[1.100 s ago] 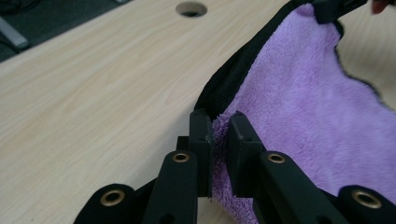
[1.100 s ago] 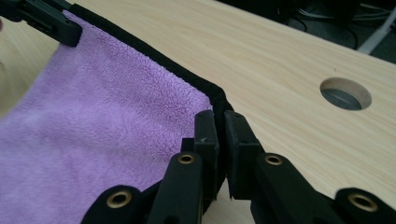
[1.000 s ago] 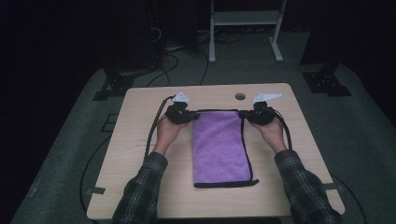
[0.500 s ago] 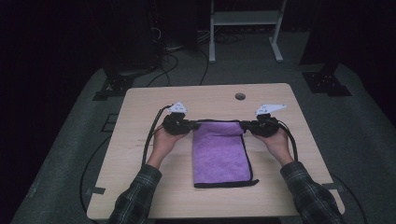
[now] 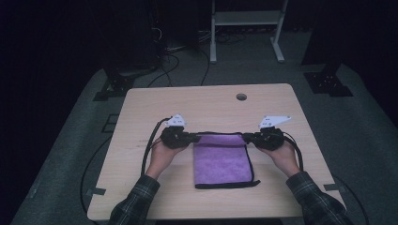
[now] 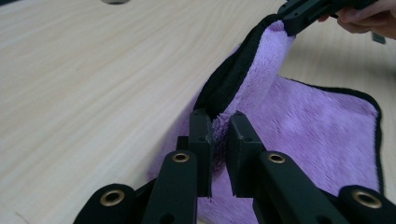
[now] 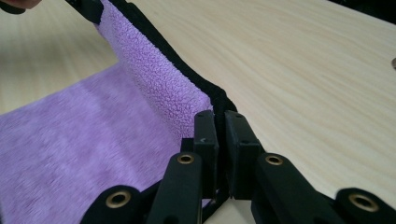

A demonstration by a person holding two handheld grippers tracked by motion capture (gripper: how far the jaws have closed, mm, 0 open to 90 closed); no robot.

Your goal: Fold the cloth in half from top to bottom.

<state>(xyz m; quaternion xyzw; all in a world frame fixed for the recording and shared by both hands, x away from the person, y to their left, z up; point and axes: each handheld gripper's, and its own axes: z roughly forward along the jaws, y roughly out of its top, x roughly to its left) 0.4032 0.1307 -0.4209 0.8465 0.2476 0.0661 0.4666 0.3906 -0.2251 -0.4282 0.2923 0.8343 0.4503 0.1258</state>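
A purple cloth [image 5: 220, 159] with a black hem lies on the light wooden table [image 5: 206, 103]. Its far edge is lifted off the wood and stretched between both grippers. My left gripper [image 5: 193, 137] is shut on the cloth's far left corner [image 6: 219, 112]. My right gripper [image 5: 245, 137] is shut on the far right corner [image 7: 215, 105]. In the left gripper view the other gripper [image 6: 303, 11] pinches the cloth at the top right. The near part of the cloth [image 7: 70, 140] still rests flat on the table.
A round hole [image 5: 241, 97] is set in the table near its far edge. Cables [image 5: 150, 150] trail from both grippers across the table. A white stand [image 5: 244, 28] and dark equipment stand on the floor beyond.
Both grippers have pulled the cloth's far edge toward the person, about a third of its length. The cloth's visible flat part is now shorter. The hands have drawn back with them.
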